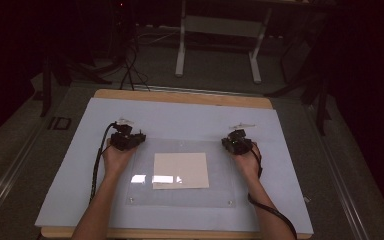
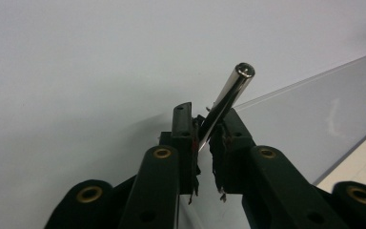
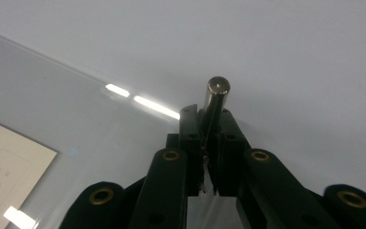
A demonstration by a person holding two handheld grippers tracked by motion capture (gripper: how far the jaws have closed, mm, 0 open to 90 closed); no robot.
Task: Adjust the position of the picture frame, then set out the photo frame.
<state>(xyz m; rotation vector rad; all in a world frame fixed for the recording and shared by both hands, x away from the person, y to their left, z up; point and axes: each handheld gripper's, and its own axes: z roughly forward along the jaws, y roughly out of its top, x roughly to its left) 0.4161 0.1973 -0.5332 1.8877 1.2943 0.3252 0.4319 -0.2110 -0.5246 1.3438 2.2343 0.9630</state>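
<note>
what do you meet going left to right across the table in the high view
Left hand with the left tool → near left edge of the clear sheet → pale paper under it → right tool in the right hand → bare light mat.

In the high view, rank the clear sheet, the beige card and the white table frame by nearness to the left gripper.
1. Clear sheet: its left edge lies right beside the left gripper, on the pale mat.
2. Beige card: at the sheet's middle, further to the gripper's right.
3. White table frame: on the floor beyond the table's far edge.
</note>
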